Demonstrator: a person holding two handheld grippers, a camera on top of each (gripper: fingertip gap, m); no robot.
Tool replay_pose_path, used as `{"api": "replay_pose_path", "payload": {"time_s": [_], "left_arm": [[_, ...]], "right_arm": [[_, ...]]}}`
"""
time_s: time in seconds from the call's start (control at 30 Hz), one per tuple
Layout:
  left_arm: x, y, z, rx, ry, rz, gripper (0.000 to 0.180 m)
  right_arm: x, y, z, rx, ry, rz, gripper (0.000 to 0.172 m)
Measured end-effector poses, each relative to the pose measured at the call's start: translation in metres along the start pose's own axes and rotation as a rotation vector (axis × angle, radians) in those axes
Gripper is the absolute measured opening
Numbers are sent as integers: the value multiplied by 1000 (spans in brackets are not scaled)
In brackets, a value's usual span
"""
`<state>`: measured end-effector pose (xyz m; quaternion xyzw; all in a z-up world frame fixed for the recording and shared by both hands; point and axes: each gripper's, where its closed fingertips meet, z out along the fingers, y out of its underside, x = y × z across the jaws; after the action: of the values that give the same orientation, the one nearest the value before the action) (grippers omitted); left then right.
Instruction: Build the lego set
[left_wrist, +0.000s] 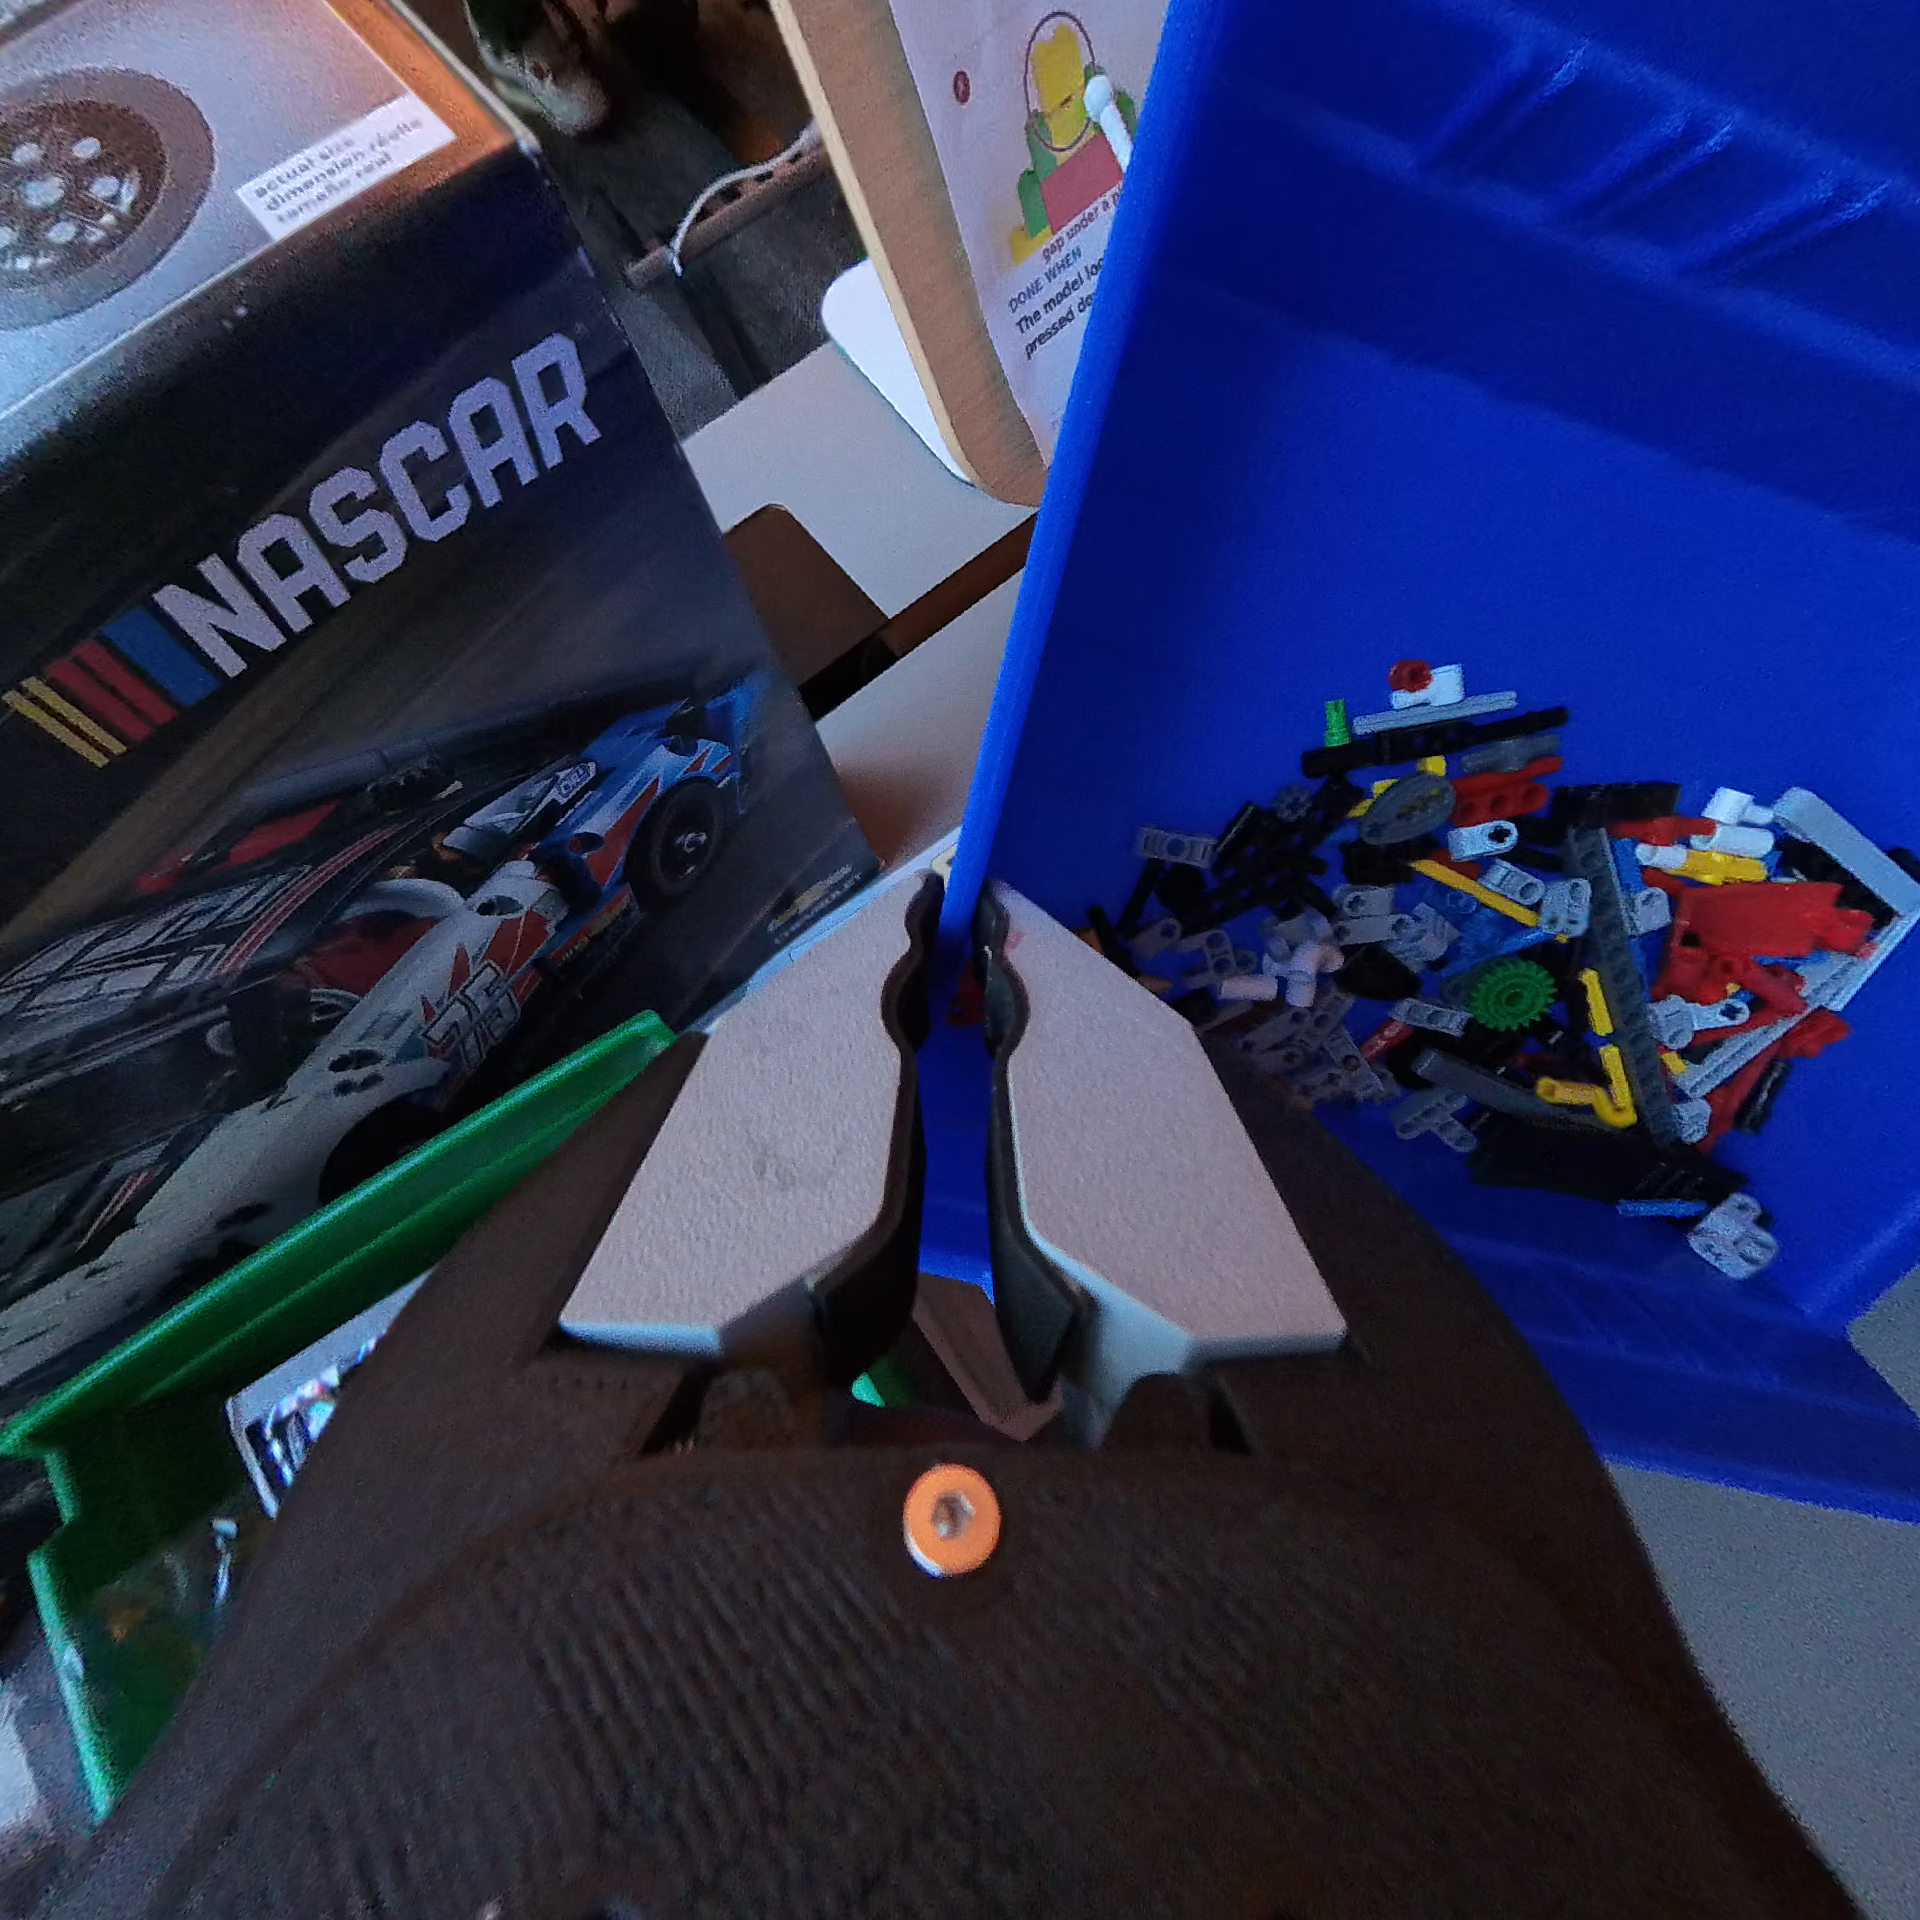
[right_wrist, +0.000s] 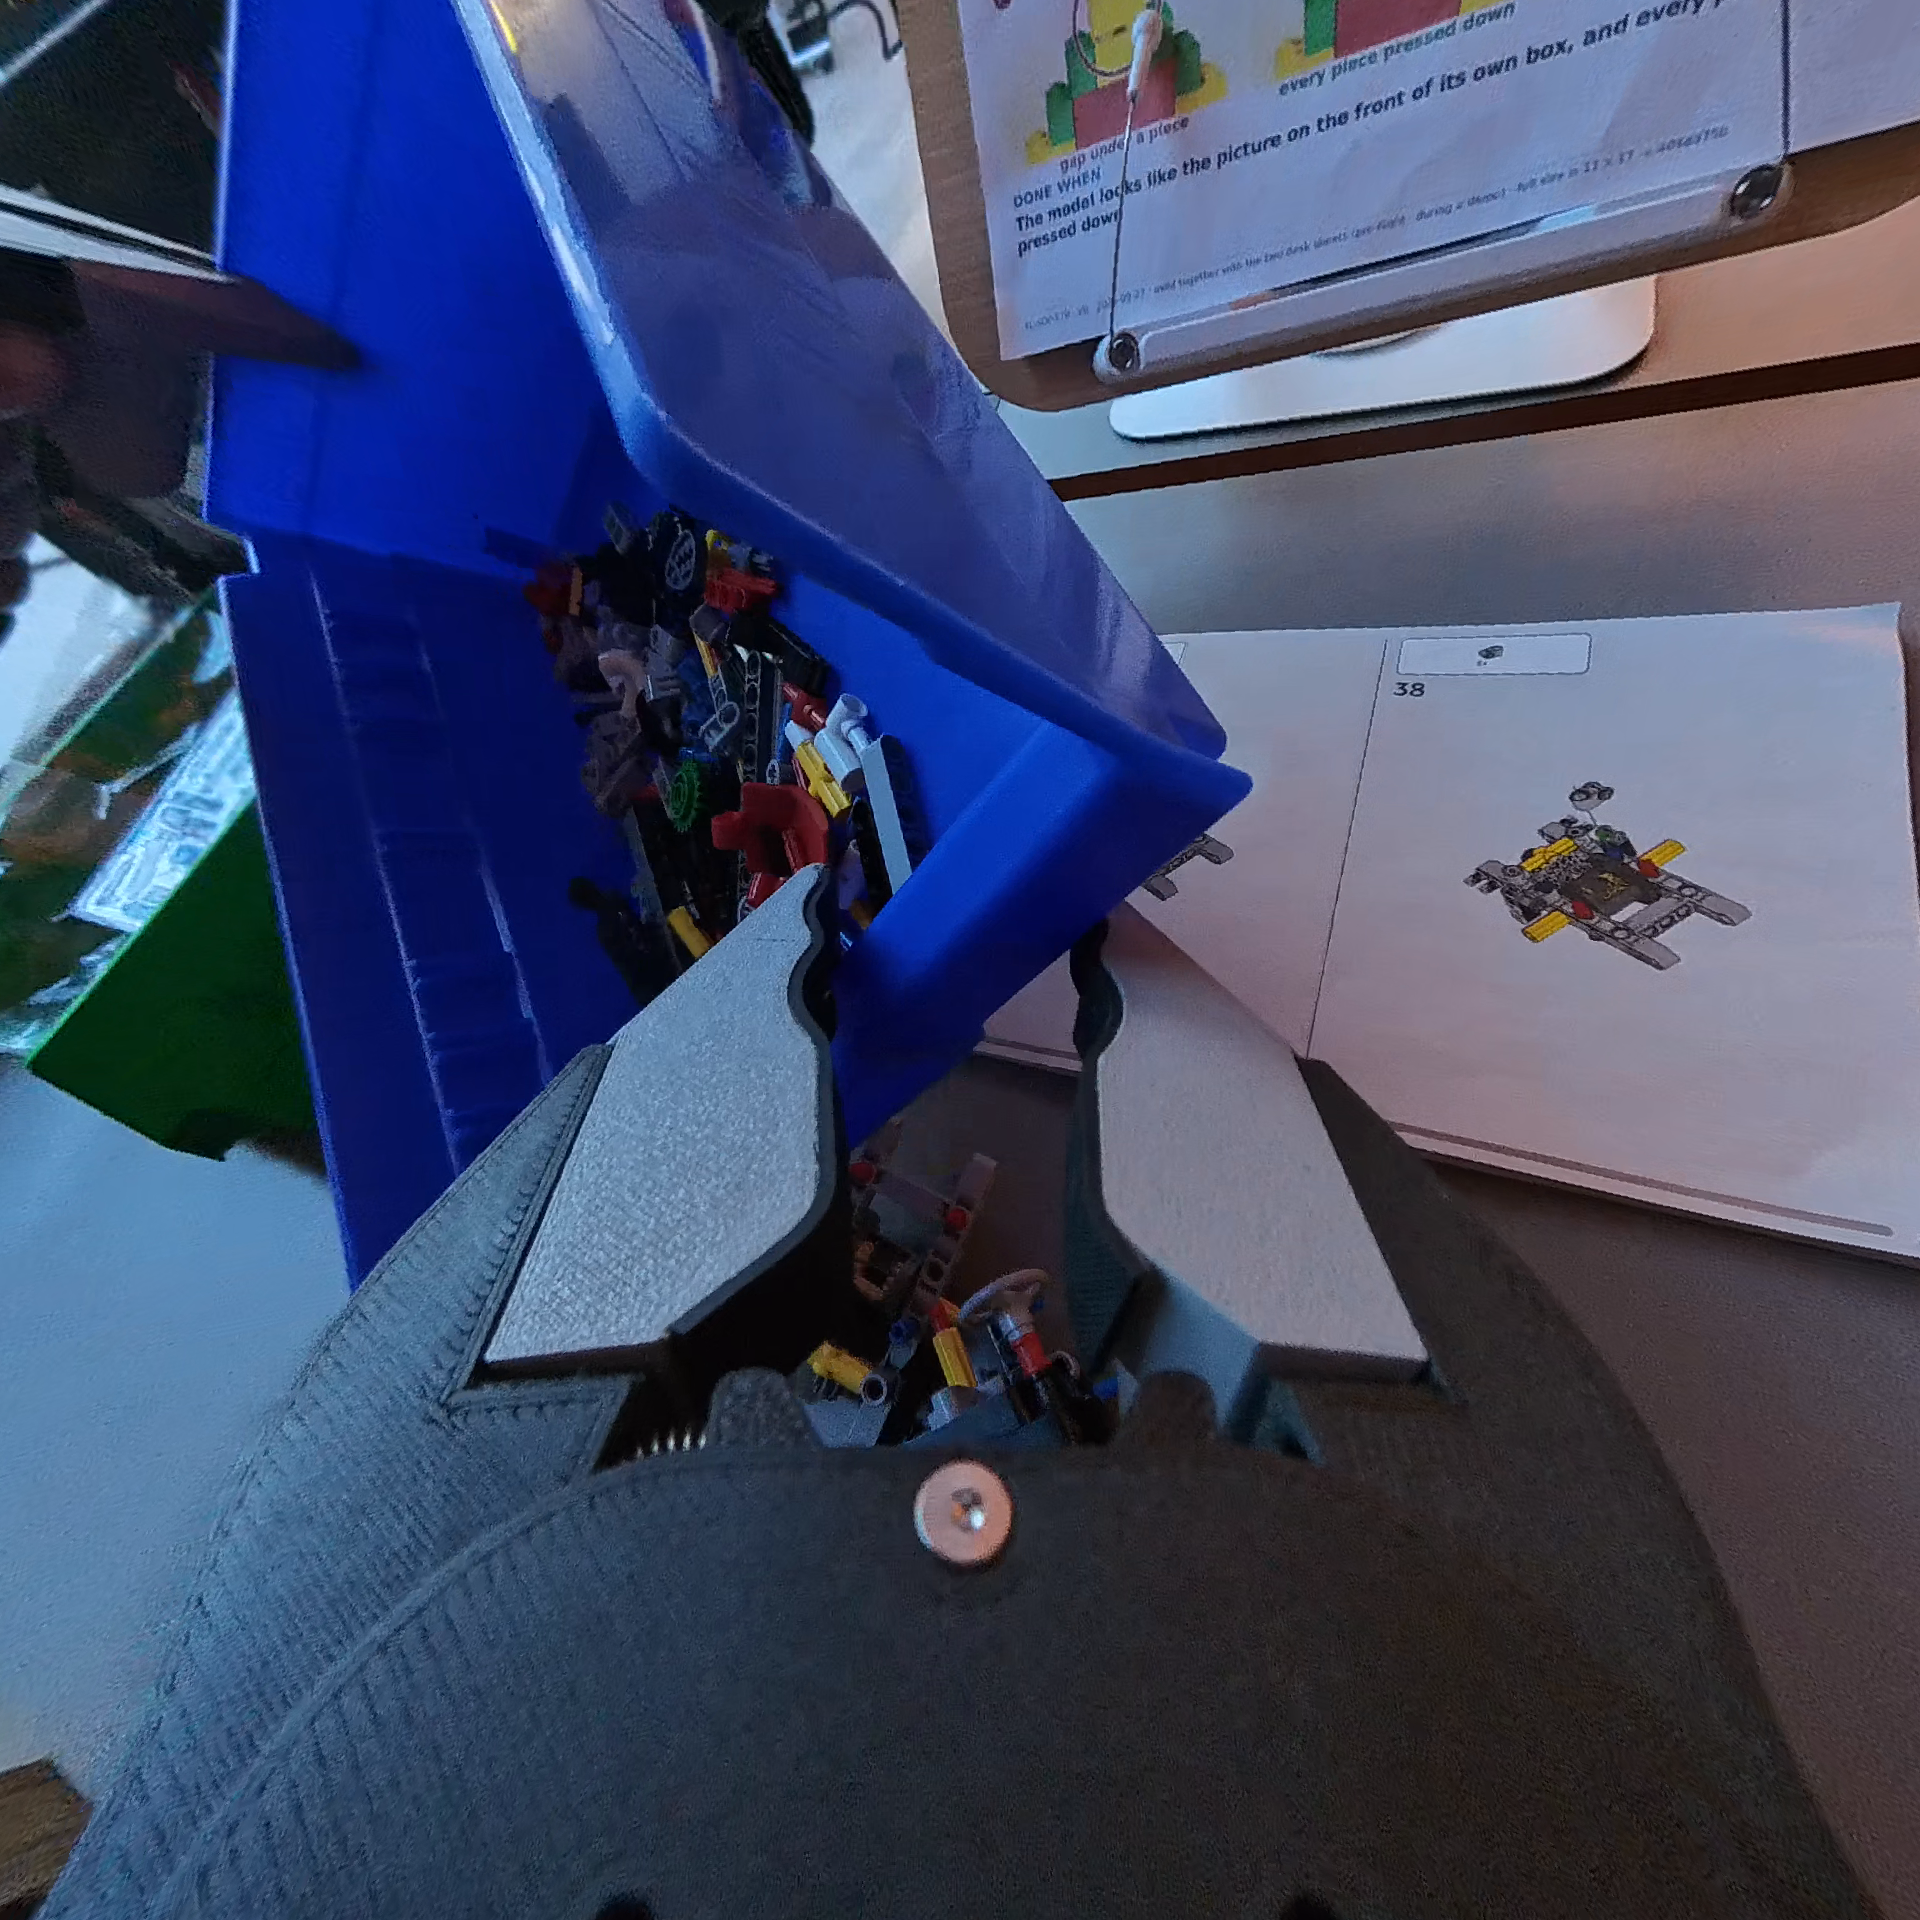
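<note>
A blue plastic bin (left_wrist: 1455, 468) is tilted up off the table. Several small building pieces (left_wrist: 1558, 956) in many colours are heaped in its low corner. My left gripper (left_wrist: 961, 914) is shut on the bin's thin side wall, one pad on each face. In the right wrist view the same bin (right_wrist: 416, 416) leans over, with the pieces (right_wrist: 727, 727) piled against its front lip. My right gripper (right_wrist: 956, 935) straddles that thick lip, one finger inside among the pieces and one outside, both pressing on it.
A dark toy-car set box (left_wrist: 312, 623) stands left of the bin, with a green box (left_wrist: 312, 1247) in front of it. An open instruction booklet (right_wrist: 1558, 883) lies to the right. A wooden stand with a printed sheet (right_wrist: 1351, 156) is behind. A part-built model (right_wrist: 935, 1299) sits under the right gripper. The tips of one gripper are about 25 centimetres away from the tips of the other.
</note>
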<state>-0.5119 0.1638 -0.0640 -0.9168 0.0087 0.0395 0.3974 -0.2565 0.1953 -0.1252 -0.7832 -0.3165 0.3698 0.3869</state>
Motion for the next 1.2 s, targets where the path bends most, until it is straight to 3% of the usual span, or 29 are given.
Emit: {"api": "replay_pose_path", "payload": {"time_s": [0.23,0.7,0.77,0.93,1.03,1.2], "left_arm": [[-7,18,17,64,27,58,4],[-26,81,47,-126,-116,113,15],[-26,79,47,-106,-121,102,18],[-26,42,33,8,-136,90,35],[-27,27,26,36,-127,111,27],[-15,31,21,81,100,-29,1]], "right_arm": [[-3,4,3,29,69,-141,44],[-31,-2,3,129,177,-417,45],[-35,-1,3,139,178,-445,44],[-43,-1,1,158,176,-507,43],[-42,0,1,160,178,-516,43],[-42,1,0,146,86,-481,43]]}}
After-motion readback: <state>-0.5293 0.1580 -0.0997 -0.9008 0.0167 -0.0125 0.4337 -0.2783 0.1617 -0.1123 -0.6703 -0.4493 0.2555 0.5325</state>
